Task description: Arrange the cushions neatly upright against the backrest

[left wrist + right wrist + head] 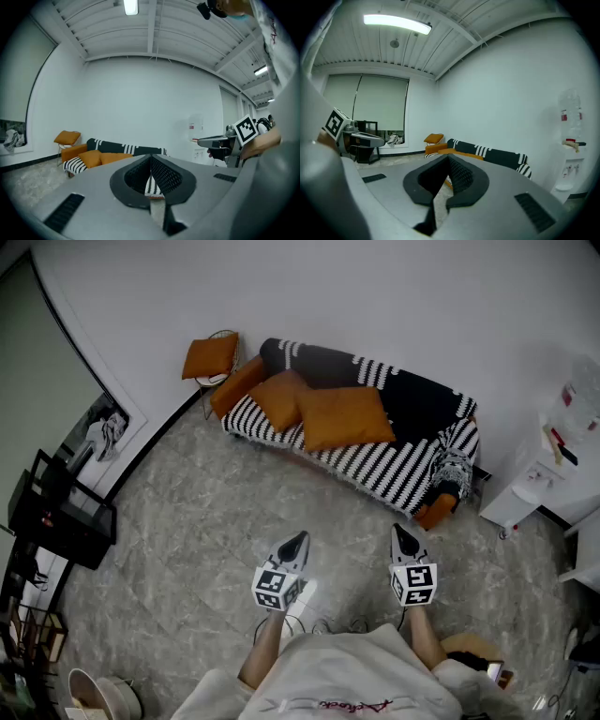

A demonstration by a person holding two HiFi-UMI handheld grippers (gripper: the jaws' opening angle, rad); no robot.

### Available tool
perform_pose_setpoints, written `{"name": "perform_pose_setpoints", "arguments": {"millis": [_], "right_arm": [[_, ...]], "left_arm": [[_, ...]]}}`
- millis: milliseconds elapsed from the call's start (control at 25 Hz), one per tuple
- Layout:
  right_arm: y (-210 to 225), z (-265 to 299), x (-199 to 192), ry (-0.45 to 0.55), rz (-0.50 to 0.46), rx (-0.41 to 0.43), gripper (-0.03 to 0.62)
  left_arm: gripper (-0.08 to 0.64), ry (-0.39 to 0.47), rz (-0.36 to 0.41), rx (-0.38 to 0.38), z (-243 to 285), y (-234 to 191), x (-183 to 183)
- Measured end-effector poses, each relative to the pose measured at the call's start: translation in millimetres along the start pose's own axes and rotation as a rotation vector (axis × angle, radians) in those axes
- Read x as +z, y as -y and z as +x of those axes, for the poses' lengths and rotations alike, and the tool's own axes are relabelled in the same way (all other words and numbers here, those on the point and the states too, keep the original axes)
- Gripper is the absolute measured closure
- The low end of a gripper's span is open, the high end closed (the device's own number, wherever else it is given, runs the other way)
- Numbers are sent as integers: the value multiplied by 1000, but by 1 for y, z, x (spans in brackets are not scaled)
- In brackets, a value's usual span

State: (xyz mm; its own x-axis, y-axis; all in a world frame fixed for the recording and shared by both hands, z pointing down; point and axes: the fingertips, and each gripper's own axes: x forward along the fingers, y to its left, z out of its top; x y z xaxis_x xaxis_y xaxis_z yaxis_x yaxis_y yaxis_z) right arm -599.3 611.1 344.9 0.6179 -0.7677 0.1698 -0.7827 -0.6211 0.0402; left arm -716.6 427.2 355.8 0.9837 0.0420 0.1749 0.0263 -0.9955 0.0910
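While I stand well back on the pale floor (216,521), the sofa (403,474) in its black-and-white striped cover lies at 12 o'clock in the head view. Its long axis runs from 10 o'clock to 4 o'clock, and the backrest (412,395) is on the far side.

Two orange cushions lie flat on the seat rather than upright. The large cushion (345,416) is near the middle, and the smaller cushion (281,397) touches it at its 10 o'clock edge. A third orange cushion (209,355) rests on a small chair (217,381) just beyond the sofa's left end. An orange shape at that end could be an armrest or a cushion; I cannot tell which.

The left gripper (294,542) and the right gripper (403,538) sit side by side at 6 o'clock, both aimed at the sofa and well apart from it. In each gripper view the jaws are pressed together with nothing between them.

The large cushion lies at 1 o'clock from the left gripper and 11 o'clock from the right, about equally far from both. The smaller one is nearer the left. I judge that both arms must first cross the open floor and open their jaws.
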Motion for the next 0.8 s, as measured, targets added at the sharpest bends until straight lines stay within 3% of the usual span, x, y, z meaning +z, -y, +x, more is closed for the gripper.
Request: {"name": "perform_pose_setpoints", "arguments": {"millis": [440, 800], "right_arm": [[4, -13, -10, -21, 7, 31, 566], [36, -21, -21, -22, 35, 59, 566]], "left_arm": [[529, -9, -18, 0, 5, 15, -12], [529, -14, -27, 26, 21, 41, -14]]}}
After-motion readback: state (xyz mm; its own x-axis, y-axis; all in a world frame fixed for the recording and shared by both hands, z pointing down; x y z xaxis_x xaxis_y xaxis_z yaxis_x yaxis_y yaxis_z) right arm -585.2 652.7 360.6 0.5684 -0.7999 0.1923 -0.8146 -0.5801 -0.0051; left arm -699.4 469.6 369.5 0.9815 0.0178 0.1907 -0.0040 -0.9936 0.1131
